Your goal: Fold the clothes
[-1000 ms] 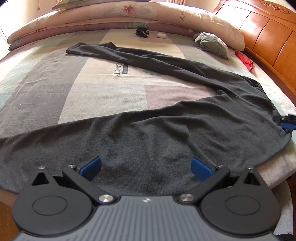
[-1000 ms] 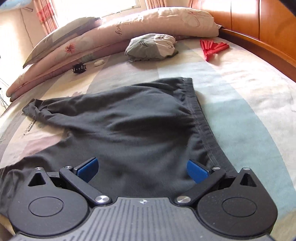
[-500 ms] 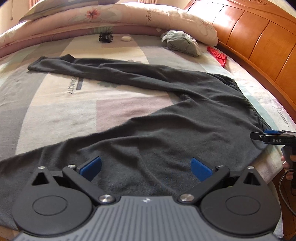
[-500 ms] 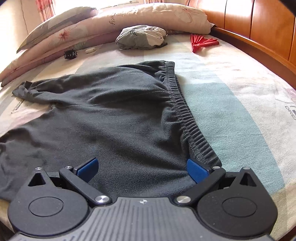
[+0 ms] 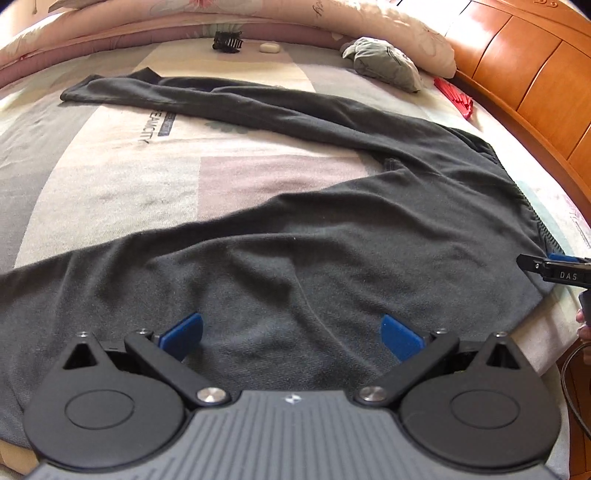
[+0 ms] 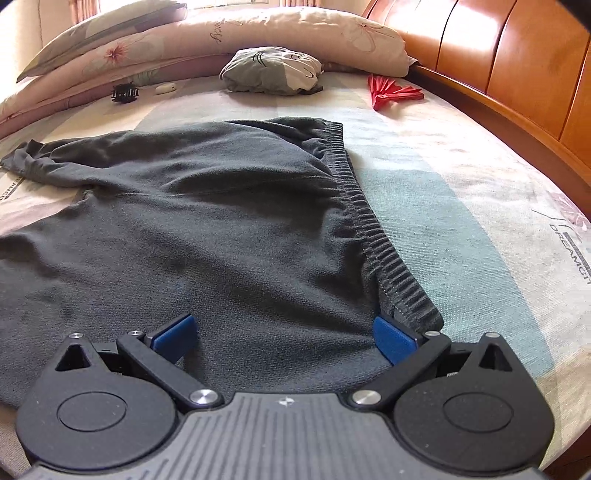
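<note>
Dark trousers (image 5: 332, 236) lie spread flat on the bed (image 5: 122, 177), legs splayed apart, waistband (image 6: 373, 236) toward the headboard side. My right gripper (image 6: 284, 332) is low at the near waistband corner and my left gripper (image 5: 291, 332) over the near leg, both spread wide and gripping nothing. I've lined them along the near edge, probably to pinch it and fold that leg onto the far one.

The trousers (image 5: 332, 236) are lying spread across the bed (image 6: 461, 192), one leg reaching far left. Behind them, a bundled cloth (image 6: 273, 70) is resting before the pillows (image 6: 258, 33), a fan (image 6: 391, 92) lying to its right.
</note>
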A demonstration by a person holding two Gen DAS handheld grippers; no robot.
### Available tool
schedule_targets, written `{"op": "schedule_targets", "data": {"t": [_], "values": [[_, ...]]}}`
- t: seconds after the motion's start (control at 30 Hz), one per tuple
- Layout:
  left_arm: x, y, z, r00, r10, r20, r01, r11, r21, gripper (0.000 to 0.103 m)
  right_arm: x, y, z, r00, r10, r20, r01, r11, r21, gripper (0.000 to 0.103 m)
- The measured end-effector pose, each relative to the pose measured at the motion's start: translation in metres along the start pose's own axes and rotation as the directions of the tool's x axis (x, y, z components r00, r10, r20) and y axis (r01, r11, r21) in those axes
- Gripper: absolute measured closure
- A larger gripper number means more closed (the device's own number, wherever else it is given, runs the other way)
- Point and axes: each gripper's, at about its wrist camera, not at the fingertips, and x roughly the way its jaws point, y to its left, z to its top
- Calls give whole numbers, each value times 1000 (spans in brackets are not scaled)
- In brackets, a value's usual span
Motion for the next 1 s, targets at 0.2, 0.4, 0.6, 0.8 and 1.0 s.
{"op": "schedule_targets", "data": {"t": [0.2,0.4,0.6,0.8,1.0], "values": [[6,17,-3,1000,-19,-23,18,999,-32,1,0,4,3,999,-28,-24,28,1000,13,0],[-11,29,16,999,-16,44,16,1000,-4,1,-6,11,16,996,-36,-85,42,997,62,0],[-4,46,76,991,14,134,-21,998,52,1,-23,49,41,993,112,-40,-111,993,38,0],[33,80,128,986,-5,167,5,1000,-4,1,-13,116,59,963,250,-97,-261,956,-130,0],[68,127,147,987,45,153,-37,998,-53,1,-1,173,86,945,309,-111,-328,899,-289,0]]}}
